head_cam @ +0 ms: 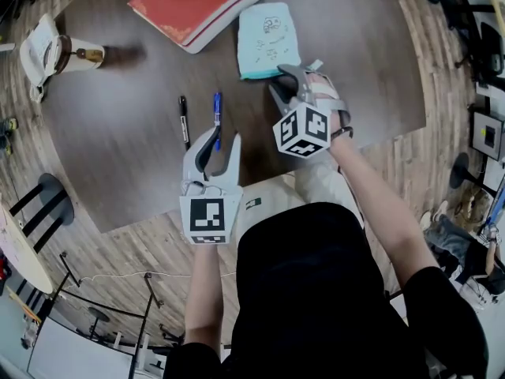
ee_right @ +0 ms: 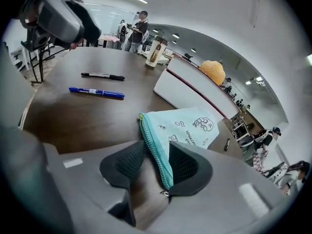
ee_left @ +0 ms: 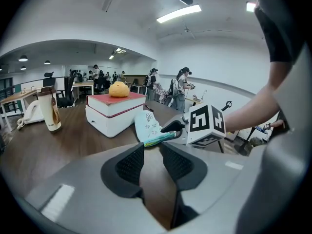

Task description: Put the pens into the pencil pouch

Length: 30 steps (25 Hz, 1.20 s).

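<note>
Jaws of my right hand-held gripper (ee_right: 156,162) are standing wide apart, and the zipper edge of the teal pencil pouch (ee_right: 187,128) is lying between them, close against the right-hand pad; I am not seeing them pinching it. My left hand-held gripper (ee_left: 152,155) is spread as well, with only the bare wood of the counter (head_cam: 118,148) showing between its pads. My right forearm is reaching forward and tilting its tool steeply down at the pouch's near edge, while my left arm is holding its tool at a gentler downward slant, just short of the pens' near ends. I am counting two pens, one black pen (head_cam: 184,121) and one blue pen (head_cam: 217,117), lying side by side on the counter, apart from the one pouch. Beyond them I am seeing one red-covered book (head_cam: 201,10) carrying an orange round thing (ee_left: 119,89), and one cup (head_cam: 75,54).
</note>
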Each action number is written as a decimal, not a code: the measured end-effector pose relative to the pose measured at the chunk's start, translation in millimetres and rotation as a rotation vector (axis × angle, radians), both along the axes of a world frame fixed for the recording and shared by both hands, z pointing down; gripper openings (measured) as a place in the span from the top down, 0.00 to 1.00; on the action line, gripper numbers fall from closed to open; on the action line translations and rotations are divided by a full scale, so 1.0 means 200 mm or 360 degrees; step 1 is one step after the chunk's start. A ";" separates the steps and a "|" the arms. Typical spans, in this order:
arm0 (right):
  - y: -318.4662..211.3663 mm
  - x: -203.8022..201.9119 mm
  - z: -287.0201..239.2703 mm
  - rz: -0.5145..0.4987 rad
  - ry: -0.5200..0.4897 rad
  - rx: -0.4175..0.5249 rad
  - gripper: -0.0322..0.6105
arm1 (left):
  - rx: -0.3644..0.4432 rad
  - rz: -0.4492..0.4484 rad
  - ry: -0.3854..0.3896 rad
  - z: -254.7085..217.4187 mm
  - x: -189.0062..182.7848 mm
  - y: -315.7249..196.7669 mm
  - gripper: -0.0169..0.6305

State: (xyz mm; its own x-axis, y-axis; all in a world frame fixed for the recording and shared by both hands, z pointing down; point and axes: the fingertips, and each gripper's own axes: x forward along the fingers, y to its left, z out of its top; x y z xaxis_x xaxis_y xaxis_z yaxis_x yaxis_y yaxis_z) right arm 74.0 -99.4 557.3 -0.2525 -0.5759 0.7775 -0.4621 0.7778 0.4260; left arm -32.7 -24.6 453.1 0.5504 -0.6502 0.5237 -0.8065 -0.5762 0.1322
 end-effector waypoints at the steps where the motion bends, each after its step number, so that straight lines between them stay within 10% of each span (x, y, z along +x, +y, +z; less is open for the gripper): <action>1: 0.00 -0.01 0.00 -0.0003 0.0002 0.0005 0.73 | -0.0002 0.0008 -0.0002 0.00 0.00 0.00 0.79; 30: -0.08 0.00 -0.01 -0.0004 -0.0027 0.0065 0.77 | -0.0060 0.0012 -0.0022 0.03 0.04 0.03 0.79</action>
State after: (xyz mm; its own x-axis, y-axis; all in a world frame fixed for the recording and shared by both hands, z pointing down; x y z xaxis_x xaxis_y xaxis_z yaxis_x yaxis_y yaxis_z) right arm 74.2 -114.9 555.6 -0.2670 -0.6063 0.7490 -0.4675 0.7612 0.4495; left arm -24.1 -19.5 459.0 0.5475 -0.6261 0.5552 -0.8043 -0.5769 0.1426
